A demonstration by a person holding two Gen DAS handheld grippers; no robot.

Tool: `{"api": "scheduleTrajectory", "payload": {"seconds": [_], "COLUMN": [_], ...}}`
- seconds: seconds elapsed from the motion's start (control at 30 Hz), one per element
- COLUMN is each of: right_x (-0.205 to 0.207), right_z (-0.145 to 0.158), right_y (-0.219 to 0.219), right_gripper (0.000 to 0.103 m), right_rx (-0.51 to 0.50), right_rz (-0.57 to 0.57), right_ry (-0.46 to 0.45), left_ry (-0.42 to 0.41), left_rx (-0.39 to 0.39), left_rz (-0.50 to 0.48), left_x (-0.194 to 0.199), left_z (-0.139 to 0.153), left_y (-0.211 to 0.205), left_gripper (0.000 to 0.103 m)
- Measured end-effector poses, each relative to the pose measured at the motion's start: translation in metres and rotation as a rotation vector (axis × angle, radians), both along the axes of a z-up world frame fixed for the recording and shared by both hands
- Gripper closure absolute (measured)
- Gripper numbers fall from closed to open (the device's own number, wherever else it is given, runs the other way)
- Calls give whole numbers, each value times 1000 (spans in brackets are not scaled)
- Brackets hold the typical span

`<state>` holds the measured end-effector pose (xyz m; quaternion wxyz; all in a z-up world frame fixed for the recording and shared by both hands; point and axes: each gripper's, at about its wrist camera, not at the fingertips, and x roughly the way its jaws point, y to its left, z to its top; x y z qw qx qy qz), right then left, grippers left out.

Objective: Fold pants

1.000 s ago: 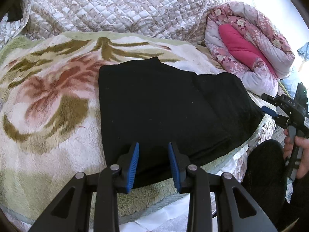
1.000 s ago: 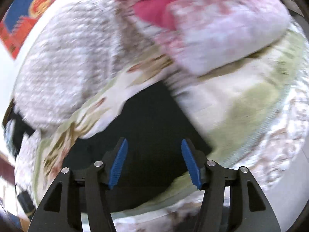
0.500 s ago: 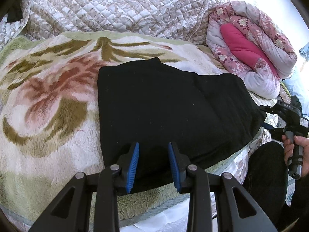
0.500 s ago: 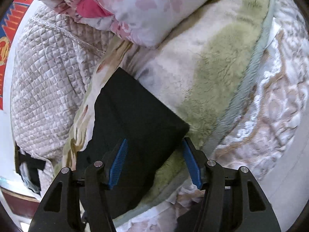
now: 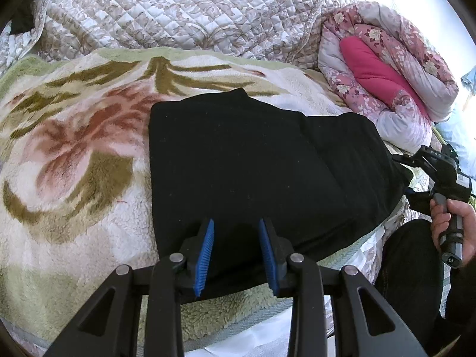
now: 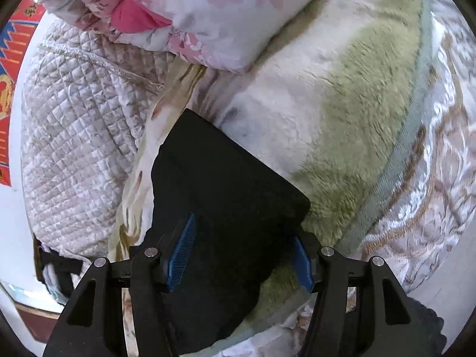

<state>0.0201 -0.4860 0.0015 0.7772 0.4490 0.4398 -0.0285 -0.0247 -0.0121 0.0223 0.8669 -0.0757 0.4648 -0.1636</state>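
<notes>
Black pants (image 5: 253, 172), folded, on floral blanket (image 5: 74, 154). Left hand-held gripper (image 5: 236, 253) open above near edge; right hand-held gripper (image 6: 239, 253) open, straddling corner.

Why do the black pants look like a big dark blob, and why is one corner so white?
Left wrist view: the black pants swallow light, so folds barely show; window glare whitens the top right. Right wrist view: the fleece blanket looks slightly smeared, and the fisheye bends edges.

Folded pants (image 5: 253, 172) lie on a fleece blanket (image 5: 74, 163); a quilt (image 5: 178, 9) sits behind, a rolled comforter (image 5: 386, 68) to the right rear.
</notes>
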Motion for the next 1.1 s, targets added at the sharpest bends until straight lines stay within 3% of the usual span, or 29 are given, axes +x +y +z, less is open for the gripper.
{"api": "scheduleTrajectory", "payload": {"seconds": [0.1, 0.13, 0.17, 0.4, 0.6, 0.77, 0.93, 1.1], "right_x": [1, -2, -5, -6, 3, 13, 16, 16], "right_z": [1, 5, 7, 34, 86, 111, 109, 67], "right_y": [0, -1, -3, 11, 65, 127, 191, 267], "right_gripper": [52, 68, 76, 81, 81, 81, 81, 81], "right_rx": [-13, -16, -15, -33, -96, -127, -118, -118], "right_rz": [2, -13, -19, 43, 232, 420, 609, 820], "right_ry": [-5, -24, -43, -152, -300, -374, -393, -315], "left_ry": [0, 0, 0, 1, -11, -27, -41, -40], "left_rx": [0, -1, -1, -8, -27, -42, -54, -61], "left_rz": [1, 1, 1, 4, 35, 77, 130, 184], "left_x": [0, 0, 0, 1, 3, 4, 3, 0], "left_z": [0, 0, 0, 0, 4, 10, 14, 12], "left_y": [-1, -1, -1, 0, 11, 25, 43, 64], "left_gripper": [68, 68, 68, 68, 68, 68, 68, 68]}}
